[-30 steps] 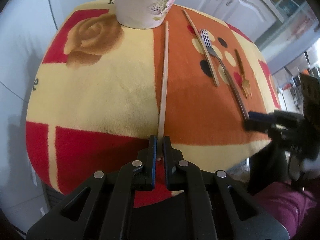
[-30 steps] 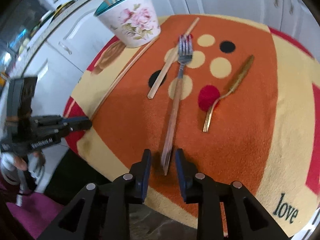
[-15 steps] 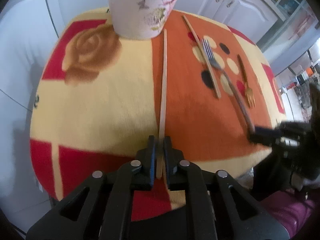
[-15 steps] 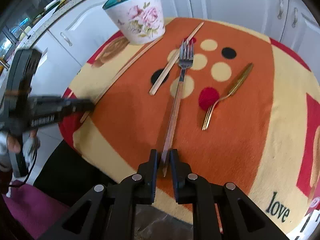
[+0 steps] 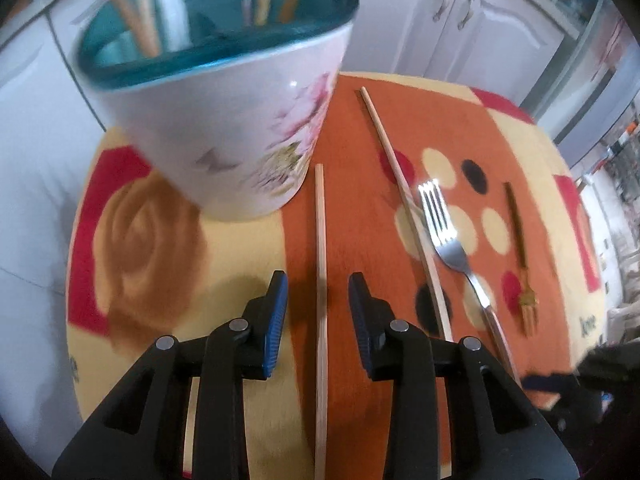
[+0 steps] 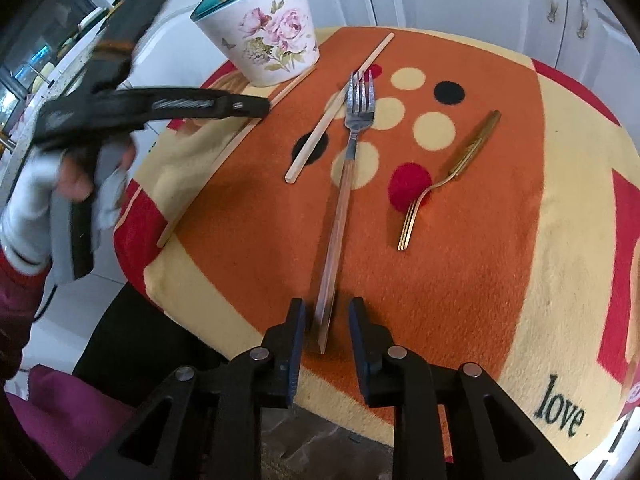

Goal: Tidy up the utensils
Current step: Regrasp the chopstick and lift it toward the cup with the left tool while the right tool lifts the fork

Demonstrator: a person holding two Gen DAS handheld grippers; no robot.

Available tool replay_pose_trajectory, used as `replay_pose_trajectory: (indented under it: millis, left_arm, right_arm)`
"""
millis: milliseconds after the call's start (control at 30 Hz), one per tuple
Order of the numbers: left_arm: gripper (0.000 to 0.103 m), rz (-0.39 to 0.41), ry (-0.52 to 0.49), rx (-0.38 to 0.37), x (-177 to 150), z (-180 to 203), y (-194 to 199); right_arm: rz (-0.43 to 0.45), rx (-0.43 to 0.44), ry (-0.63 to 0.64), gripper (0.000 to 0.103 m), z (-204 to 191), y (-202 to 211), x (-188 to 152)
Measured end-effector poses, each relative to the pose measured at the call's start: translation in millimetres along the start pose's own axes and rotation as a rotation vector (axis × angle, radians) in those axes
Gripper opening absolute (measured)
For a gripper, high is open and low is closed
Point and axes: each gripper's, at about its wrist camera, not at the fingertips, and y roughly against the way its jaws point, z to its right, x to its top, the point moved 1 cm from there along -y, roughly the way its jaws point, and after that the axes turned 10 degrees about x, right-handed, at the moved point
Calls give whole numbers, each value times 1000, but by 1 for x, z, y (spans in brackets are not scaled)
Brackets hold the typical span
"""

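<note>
My left gripper (image 5: 318, 300) hangs over a long wooden chopstick (image 5: 320, 264) that lies on the cloth. Its jaws are opening, and the stick runs between the pads without touching them. Just beyond stands the floral pot (image 5: 224, 140) with several utensils inside. My right gripper (image 6: 326, 320) straddles the handle end of the wooden-handled fork (image 6: 344, 184). Its jaws are also opening, with a gap on each side of the handle. A second chopstick (image 6: 332, 116) and a gold fork (image 6: 440, 184) lie flat nearby. In the right wrist view the left gripper (image 6: 260, 107) reaches in from the left.
A round table carries a patterned orange, yellow and red cloth (image 6: 500, 280). White cabinet doors (image 5: 460, 20) stand behind it. A gloved hand (image 6: 36, 208) holds the left gripper beside the table's edge. The cloth's right part, near the word "love", is bare.
The left gripper slid forward along the chopstick toward the pot and went from shut to open. The right gripper pinched the fork handle, then spread again, staying in place.
</note>
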Motion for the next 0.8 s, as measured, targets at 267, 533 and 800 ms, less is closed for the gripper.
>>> replay_pose_trajectory:
  millis: [267, 533, 800]
  left_arm:
    - [4, 40, -68, 37, 11, 21, -13]
    - [4, 66, 65, -110, -3, -14, 28]
    - [4, 144, 150, -172, -13, -38, 73]
  right_arm:
    - [4, 11, 14, 11, -1, 1, 1]
    - [87, 220, -107, 11, 6, 39, 11]
    - [171, 173, -30, 10, -7, 78, 30]
